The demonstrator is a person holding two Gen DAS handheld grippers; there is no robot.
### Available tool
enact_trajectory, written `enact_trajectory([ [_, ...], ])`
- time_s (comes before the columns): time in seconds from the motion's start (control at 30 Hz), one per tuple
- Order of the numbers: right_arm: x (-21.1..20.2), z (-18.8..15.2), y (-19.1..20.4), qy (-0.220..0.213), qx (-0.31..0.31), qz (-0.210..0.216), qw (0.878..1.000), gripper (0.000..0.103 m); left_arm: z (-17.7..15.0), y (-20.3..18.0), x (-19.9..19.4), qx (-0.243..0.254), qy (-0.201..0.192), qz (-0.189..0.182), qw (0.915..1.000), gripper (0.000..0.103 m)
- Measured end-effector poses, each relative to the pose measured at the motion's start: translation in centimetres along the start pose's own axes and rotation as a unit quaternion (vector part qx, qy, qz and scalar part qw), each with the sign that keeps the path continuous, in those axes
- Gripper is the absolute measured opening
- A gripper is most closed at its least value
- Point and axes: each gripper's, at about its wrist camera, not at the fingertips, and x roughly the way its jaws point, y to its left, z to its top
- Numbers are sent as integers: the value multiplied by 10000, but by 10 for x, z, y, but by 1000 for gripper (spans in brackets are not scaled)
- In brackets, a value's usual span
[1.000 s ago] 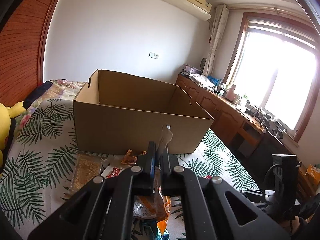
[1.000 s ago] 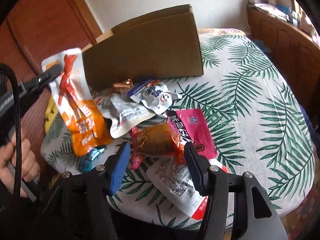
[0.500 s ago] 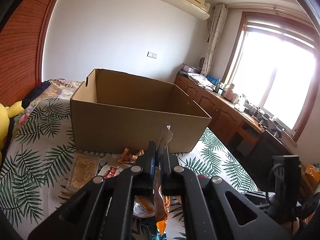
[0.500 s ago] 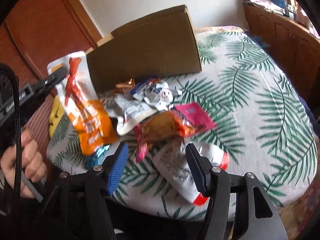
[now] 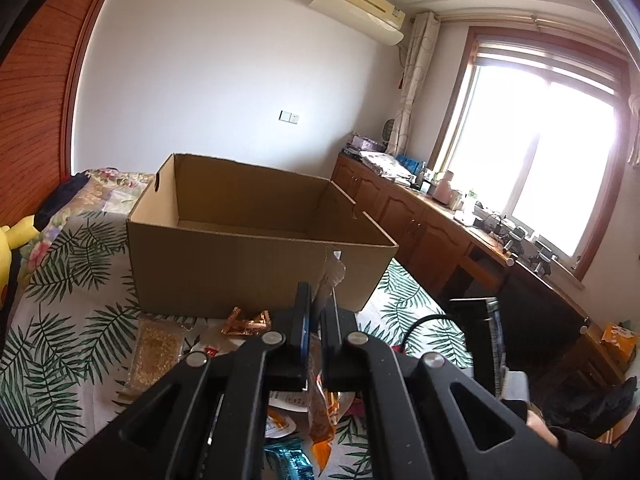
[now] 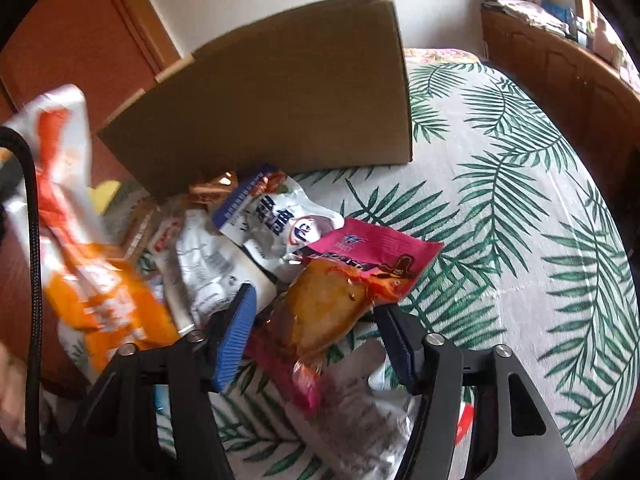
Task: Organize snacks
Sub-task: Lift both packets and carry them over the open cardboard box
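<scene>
- left gripper [image 5: 317, 312] is pressed together on the top edge of an orange/white snack bag [image 5: 322, 420]; bag hangs below my fingers, its tip sticking up just in front of the cardboard box [image 5: 256, 256].
- same bag from the r wrist cam [image 6: 80, 248]: held up at far left, blurred, red + orange print, white top. text on it too smeared to read.
- right gripper [image 6: 316, 332] is spread wide, blue pads each side of a clear pouch w/ an orange-brown snack [image 6: 324, 312] inside. can't tell if the pads touch it.
- pink packet [image 6: 372, 252] lies just behind that pouch, partly under it; dark band w/ print, not legible.
- white/blue packet [image 6: 276, 216] nearer the box, big dark chinese characters + a round red/blue logo. can't make out the brand.
- white packet w/ fine print [image 6: 208, 268] beside it, small red label at its upper corner, unreadable.
- gold foil wrapper [image 5: 246, 320] right at the box's front wall.
- clear pack of yellowish grains [image 5: 154, 348] flat on the palm-leaf bedspread [image 6: 520, 220], left of the pile.
- box is open-topped, inside looks bare as far as i can see.
</scene>
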Motion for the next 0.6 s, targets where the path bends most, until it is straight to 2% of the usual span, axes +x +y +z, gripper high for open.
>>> enact_trajectory([
  [0.2,-1,1,-2,-115,-84,8,9999,44,8,-6,-6,65,-97,-60,9999,0],
  [0.4,-5,0,-1,-211,-256,-65,9994,42,17,-8,-5,79,-146,-86,9998,0],
  [0.6,-28,2,-5,-464,-275,-131,9985,42,27,-8,-4,105,-180,-110,9997,0],
])
